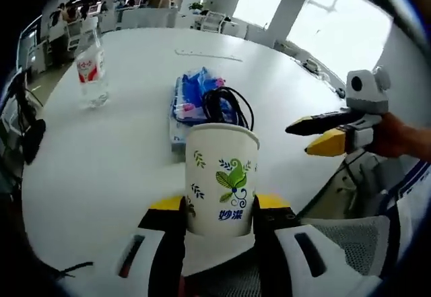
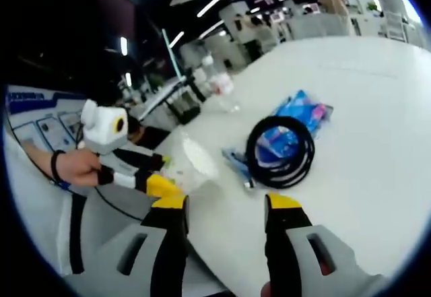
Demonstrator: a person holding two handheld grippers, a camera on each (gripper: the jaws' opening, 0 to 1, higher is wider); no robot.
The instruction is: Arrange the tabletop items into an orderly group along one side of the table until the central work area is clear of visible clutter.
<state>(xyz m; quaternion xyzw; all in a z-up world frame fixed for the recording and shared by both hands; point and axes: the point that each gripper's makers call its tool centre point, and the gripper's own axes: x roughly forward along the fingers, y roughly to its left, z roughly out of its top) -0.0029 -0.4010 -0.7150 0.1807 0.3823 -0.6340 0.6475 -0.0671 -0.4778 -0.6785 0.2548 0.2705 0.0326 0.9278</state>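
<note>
Left gripper view shows the white table [image 1: 128, 142] with a blue packet [image 1: 190, 96] and coiled black cable [image 1: 227, 105] mid-table, a water bottle [image 1: 91, 64] far left; the left gripper [image 1: 220, 206] clenches a paper cup [image 1: 221, 176] at the near edge — the right gripper [image 2: 227, 206] hangs released.

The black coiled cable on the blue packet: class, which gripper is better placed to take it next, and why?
Right. The right gripper is open with the cable just ahead of it, while the left gripper is shut on the paper cup.
</note>
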